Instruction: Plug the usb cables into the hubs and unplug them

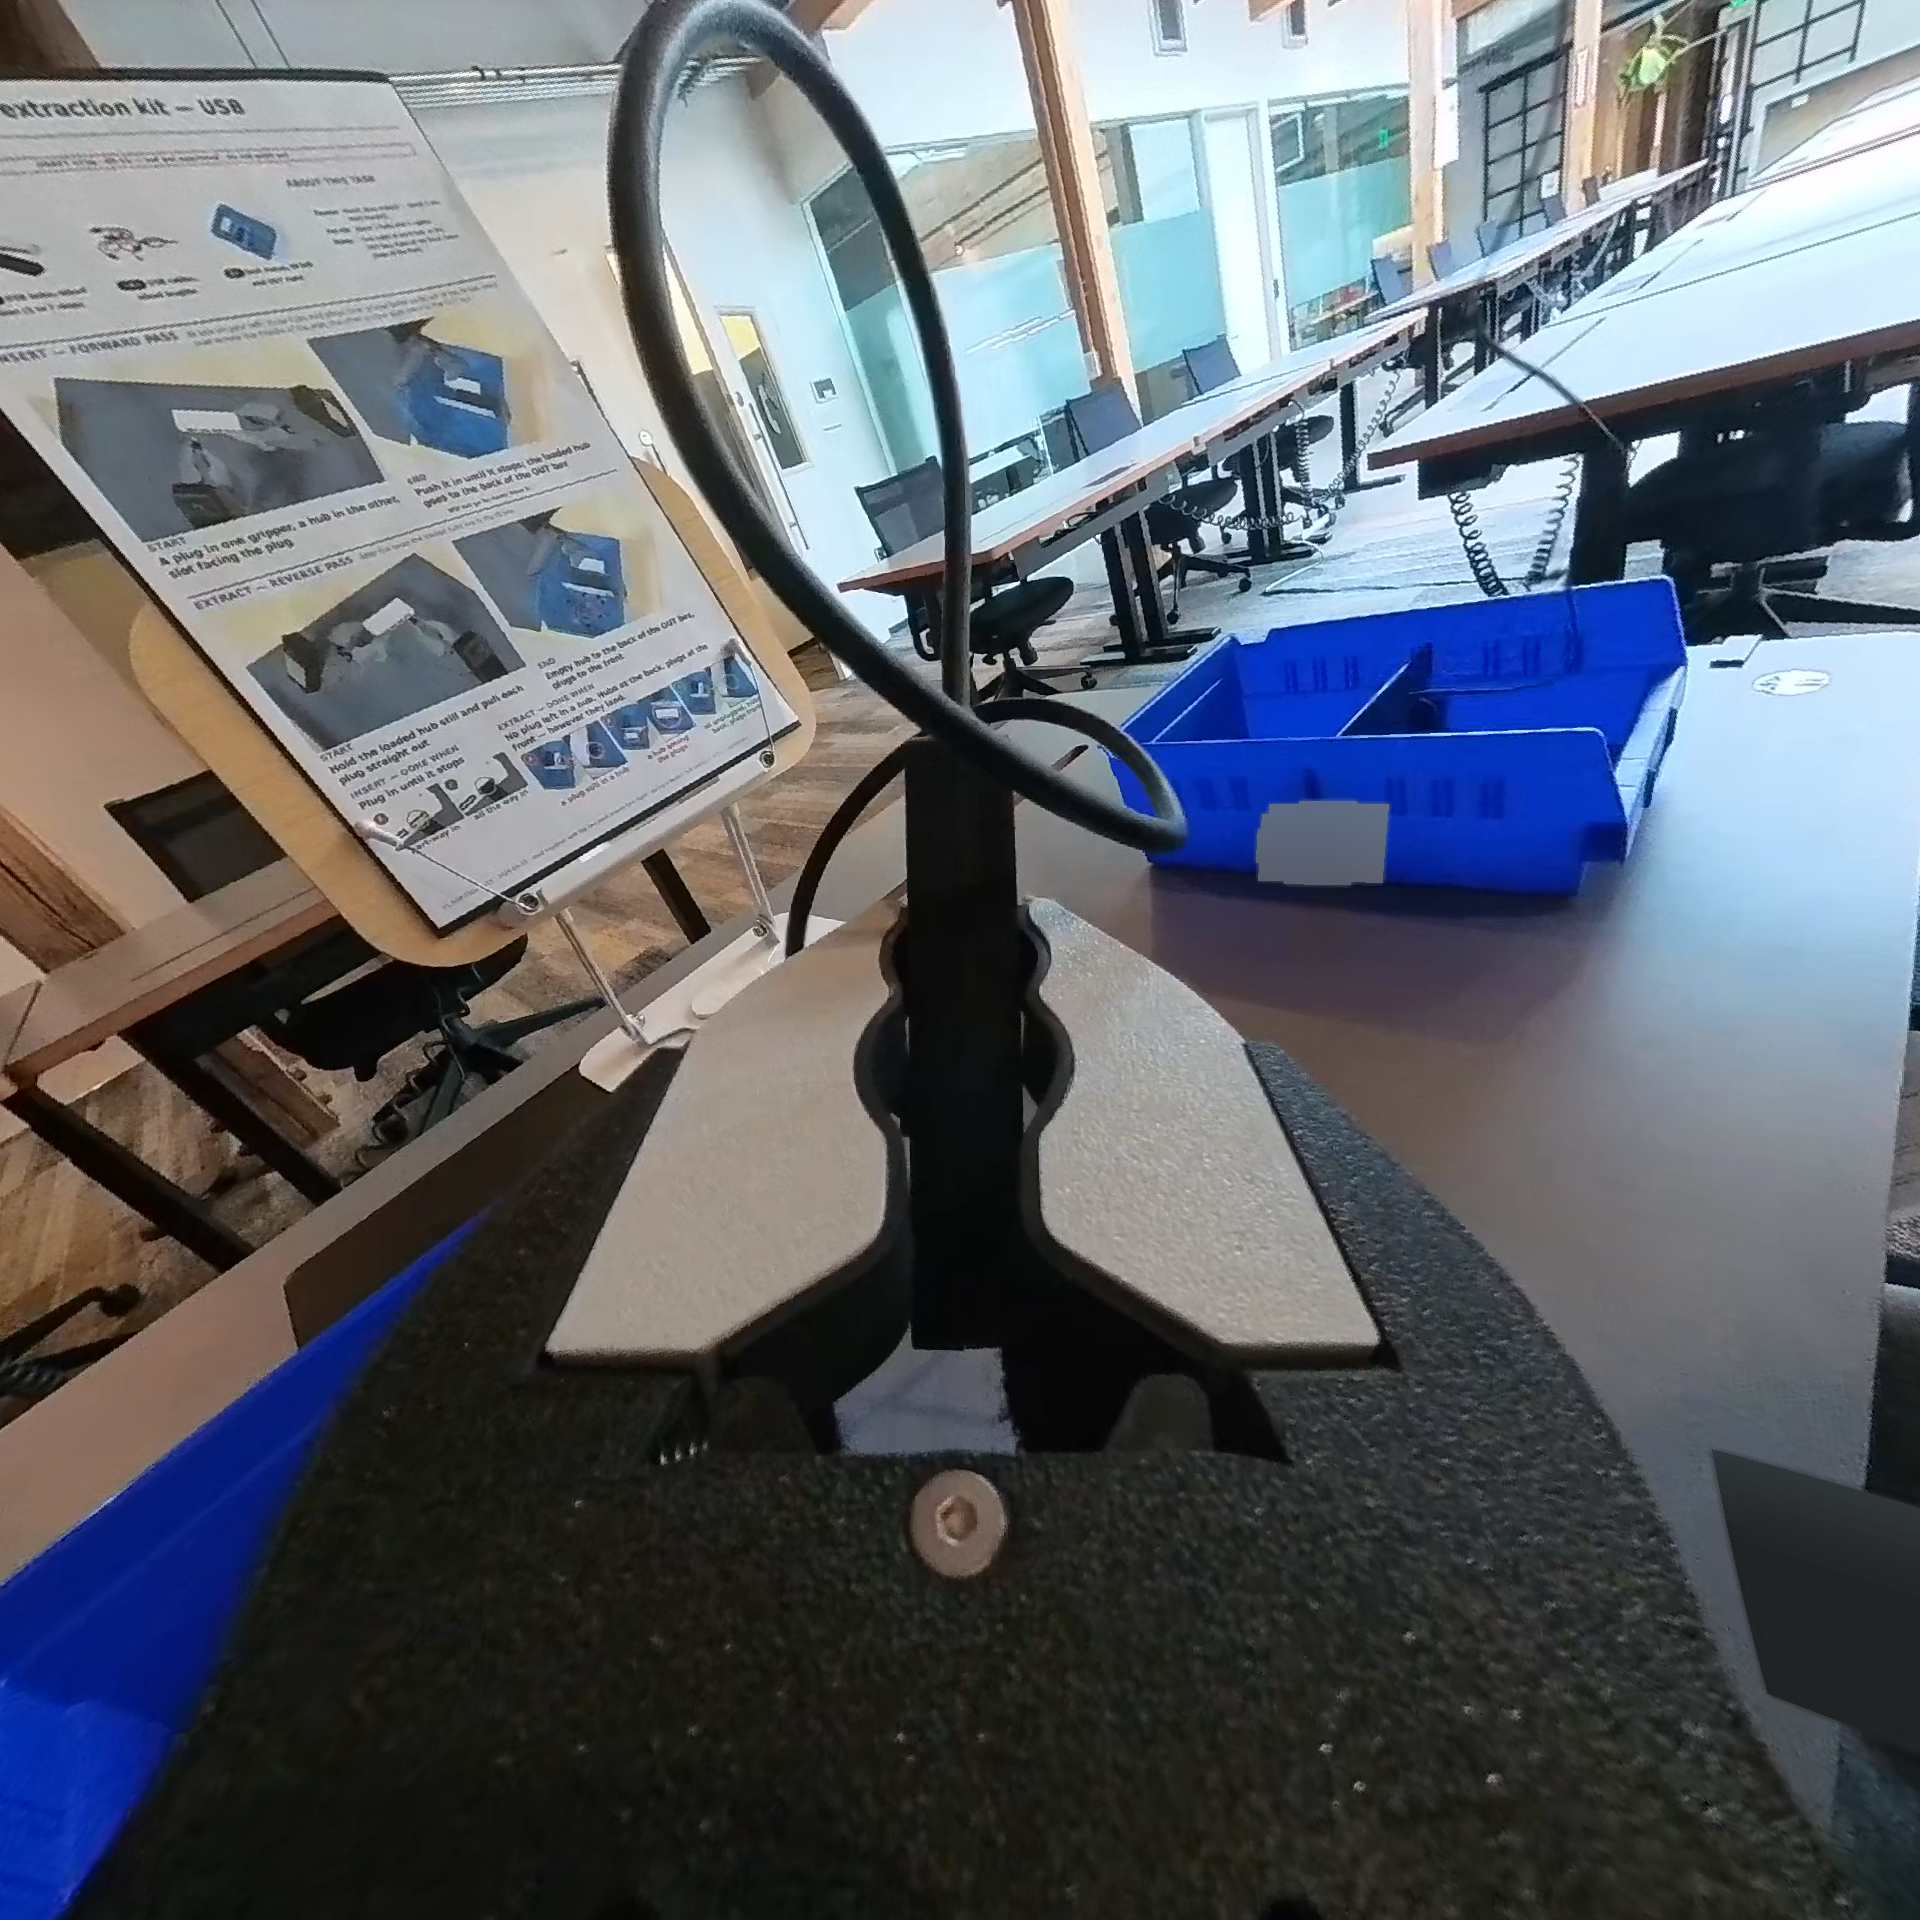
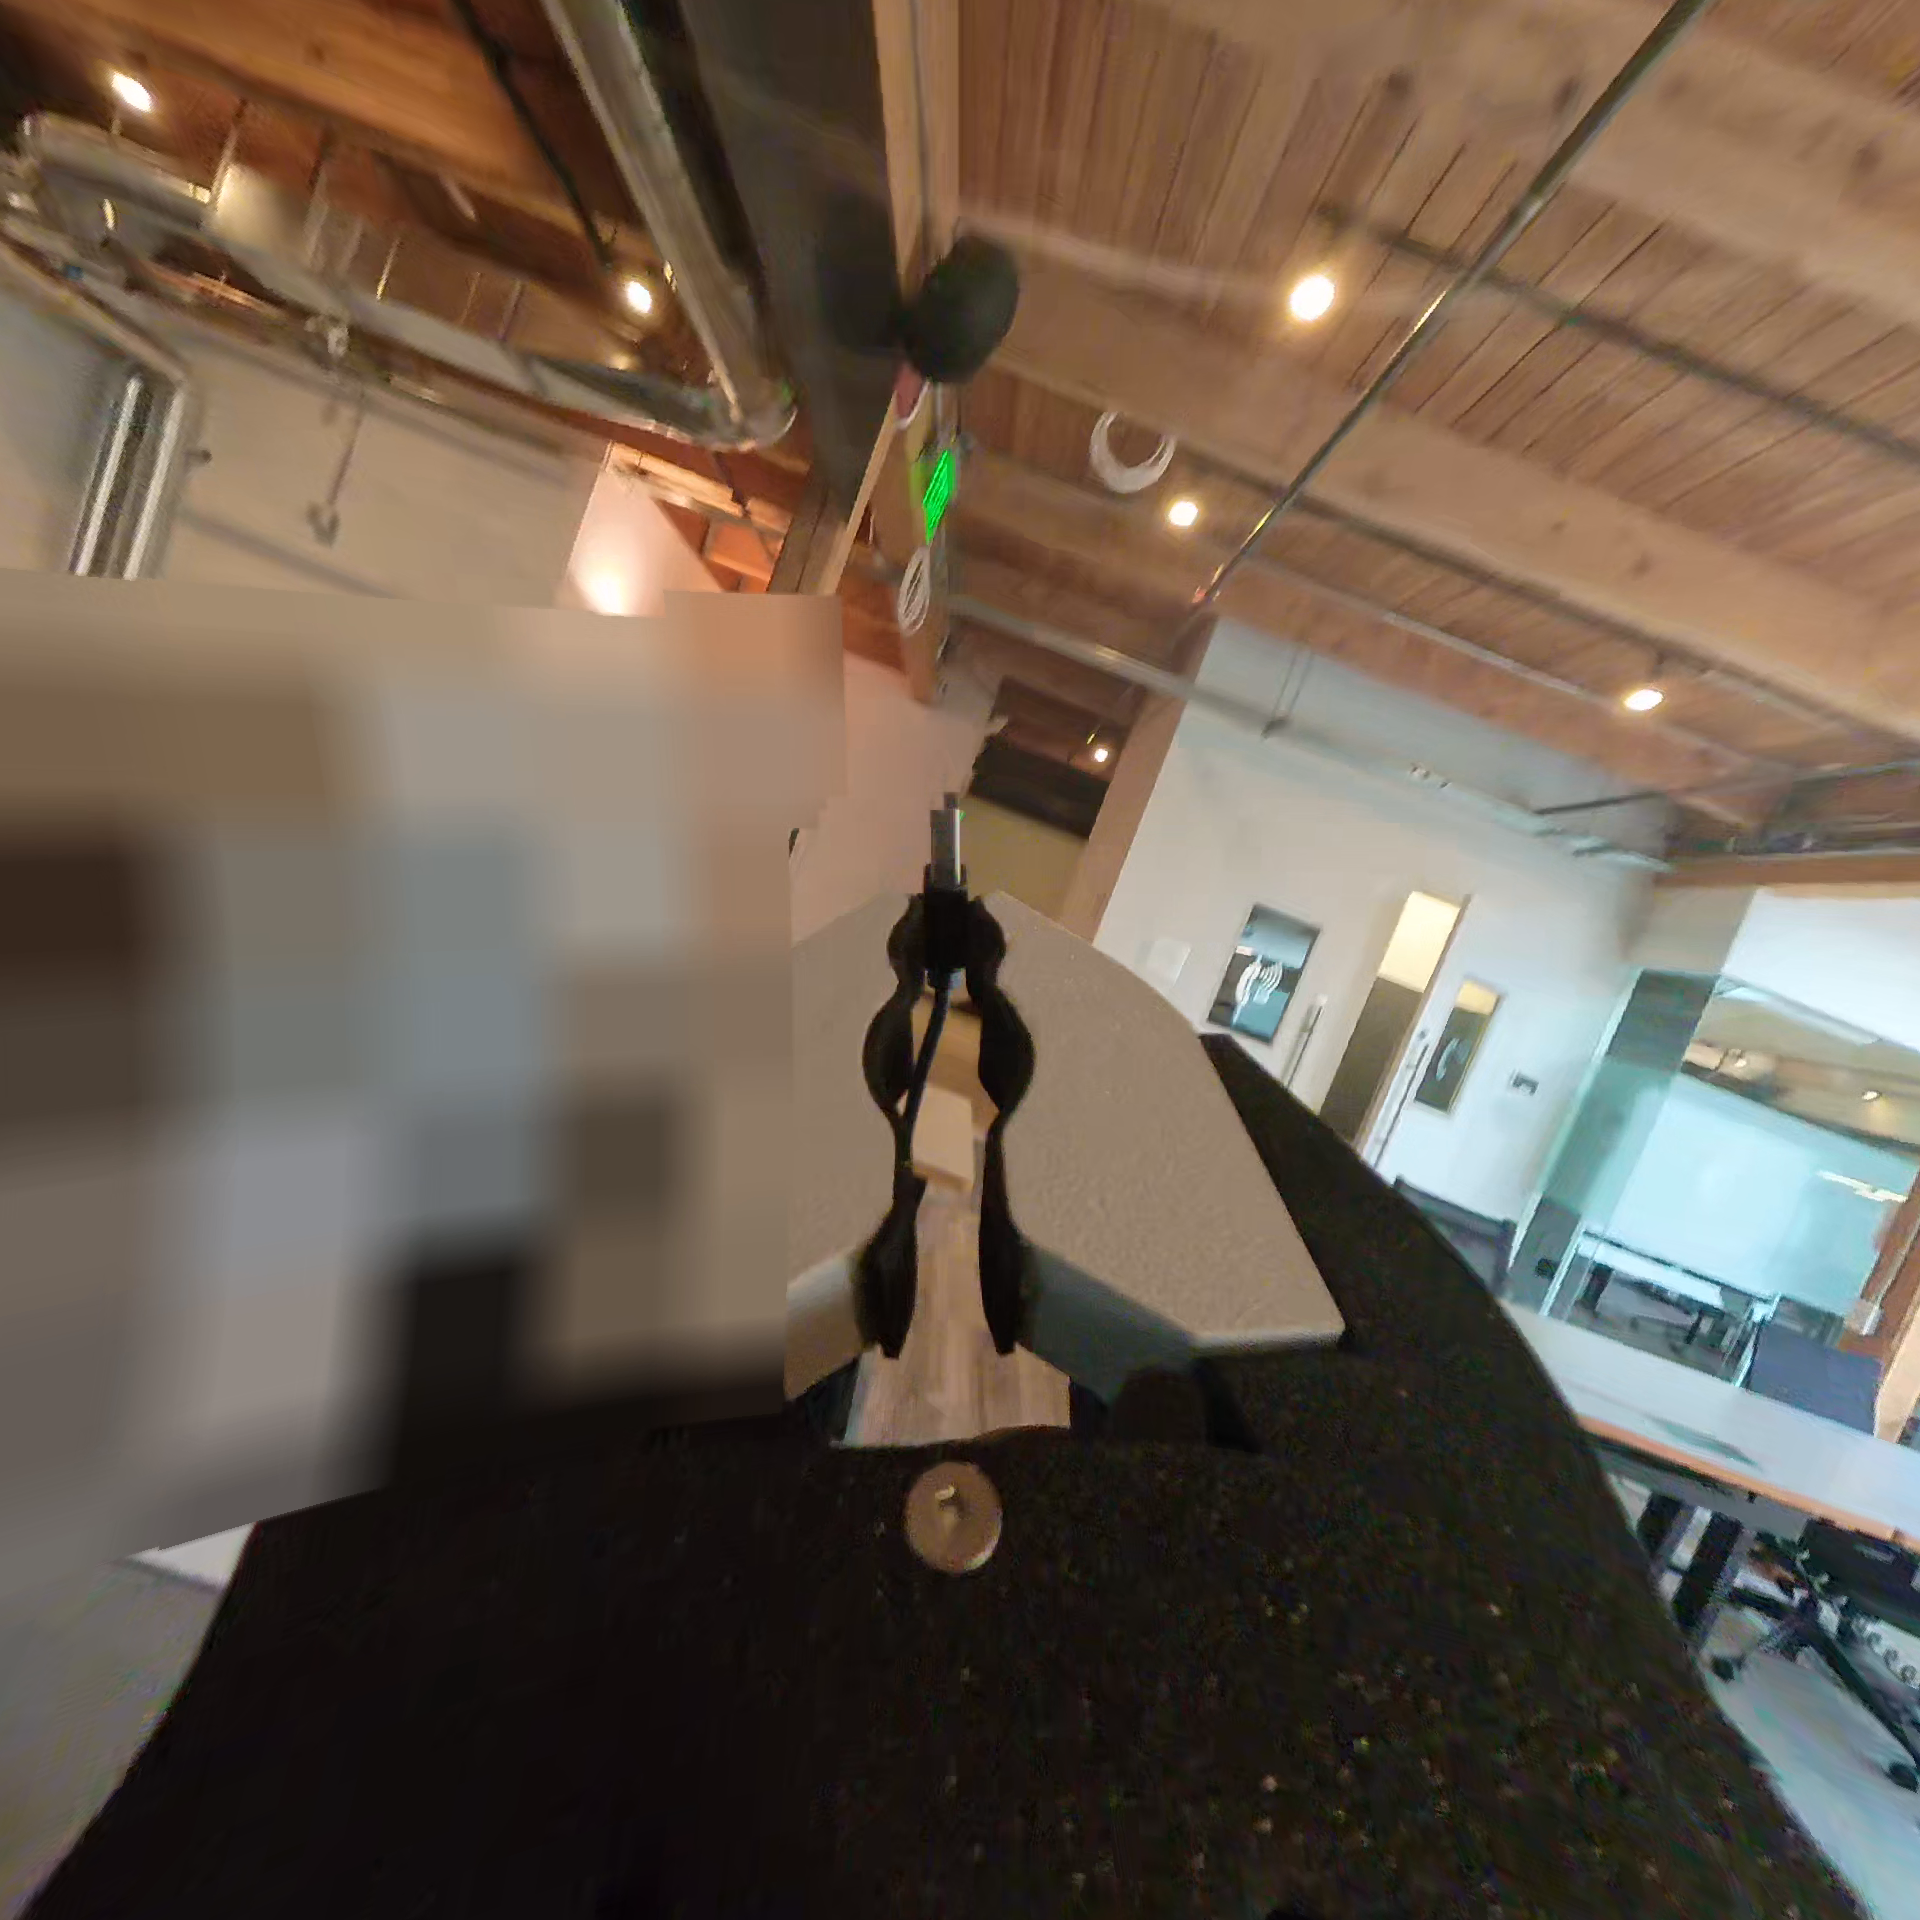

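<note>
In the left wrist view my left gripper [image 1: 961,925] is shut on a black bar-shaped USB hub [image 1: 956,1091], which stands out past the fingertips. The hub's thick black cable [image 1: 665,343] loops up and back down in front of it. The gripper is held above the dark table [image 1: 1558,1091]. In the right wrist view my right gripper [image 2: 943,914] points up toward the ceiling and is shut on a USB plug [image 2: 945,852]. The plug's metal tip sticks out beyond the fingertips, and its thin cable [image 2: 925,1060] runs back between the fingers. Neither gripper shows in the other's view.
A blue divided bin [image 1: 1434,748] stands on the table ahead to the right. A printed instruction sheet [image 1: 343,468] leans on a stand at the left. A blue edge [image 1: 156,1558] shows at the lower left. Office desks and chairs lie beyond the table. There is about 60 cm between the tips of the two grippers.
</note>
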Available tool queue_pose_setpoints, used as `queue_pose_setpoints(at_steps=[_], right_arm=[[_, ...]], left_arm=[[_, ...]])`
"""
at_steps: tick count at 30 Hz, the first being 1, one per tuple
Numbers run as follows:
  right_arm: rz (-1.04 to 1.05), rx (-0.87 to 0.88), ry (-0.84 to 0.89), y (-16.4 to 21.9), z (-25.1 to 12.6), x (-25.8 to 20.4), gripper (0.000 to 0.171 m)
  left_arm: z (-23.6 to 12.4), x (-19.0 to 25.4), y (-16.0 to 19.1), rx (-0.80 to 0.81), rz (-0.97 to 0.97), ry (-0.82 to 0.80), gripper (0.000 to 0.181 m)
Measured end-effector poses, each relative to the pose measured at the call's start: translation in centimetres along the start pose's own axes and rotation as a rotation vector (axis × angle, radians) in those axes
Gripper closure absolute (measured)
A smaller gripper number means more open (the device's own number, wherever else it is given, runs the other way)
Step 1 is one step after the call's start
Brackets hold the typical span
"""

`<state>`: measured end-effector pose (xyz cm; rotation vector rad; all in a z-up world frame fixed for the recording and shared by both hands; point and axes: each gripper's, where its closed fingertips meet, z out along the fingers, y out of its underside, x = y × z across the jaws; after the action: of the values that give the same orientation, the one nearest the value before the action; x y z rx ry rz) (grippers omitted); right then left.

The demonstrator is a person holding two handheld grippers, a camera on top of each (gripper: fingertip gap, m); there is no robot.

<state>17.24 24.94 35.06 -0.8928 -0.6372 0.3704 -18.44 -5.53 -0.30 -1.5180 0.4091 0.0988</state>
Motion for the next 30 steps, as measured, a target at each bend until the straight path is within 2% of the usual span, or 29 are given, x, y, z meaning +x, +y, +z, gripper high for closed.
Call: queue_pose_setpoints(at_steps=[5,11,16,22,30], right_arm=[[0.013,-0.085,-0.087,4.5,-0.1,-1.6,0.165],[-0.014,-0.204,-0.368,10.6,-1.0,-6.2,0.165],[-0.129,-0.325,-0.544,16.0,-2.9,-9.8,0.165],[-0.157,-0.464,-0.803,22.7,-7.0,-15.0,0.164],[0.069,-0.646,-1.043,30.2,-14.5,-19.5,0.165]], left_arm=[[0.1,0.0,0.2,-0.007,0.003,0.004,0.164],[0.4,0.2,0.5,-0.019,0.004,0.012,0.164],[0.6,0.2,0.7,-0.028,0.001,0.015,0.164],[0.7,0.3,1.0,-0.036,0.003,0.018,0.164],[0.5,0.0,0.9,-0.032,-0.003,0.014,0.164]])
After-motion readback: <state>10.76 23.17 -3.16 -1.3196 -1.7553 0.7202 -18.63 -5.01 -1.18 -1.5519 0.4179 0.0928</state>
